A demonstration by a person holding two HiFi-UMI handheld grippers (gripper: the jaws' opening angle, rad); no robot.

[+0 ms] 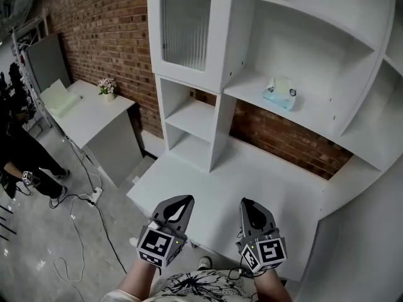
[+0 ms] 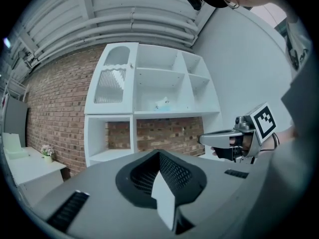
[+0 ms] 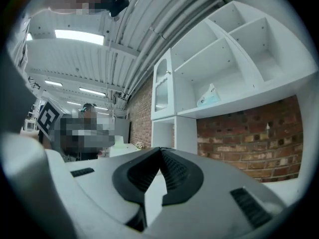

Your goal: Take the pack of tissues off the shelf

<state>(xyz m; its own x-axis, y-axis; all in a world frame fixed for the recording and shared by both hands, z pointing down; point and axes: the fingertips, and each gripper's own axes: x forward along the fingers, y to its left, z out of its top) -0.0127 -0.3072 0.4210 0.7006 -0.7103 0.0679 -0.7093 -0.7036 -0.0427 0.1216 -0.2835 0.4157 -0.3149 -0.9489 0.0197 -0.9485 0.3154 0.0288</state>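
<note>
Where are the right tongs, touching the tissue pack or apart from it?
Apart. The head view shows the right tongs low over the desk, the tissue pack up on its shelf.

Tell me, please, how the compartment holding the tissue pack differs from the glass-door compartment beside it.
The tissue compartment is open-fronted; the glass-door compartment is shut behind ribbed glass. The tissue compartment is wider and shows the pack of tissues; the glass-door compartment's contents cannot be made out. Both are white.
</note>
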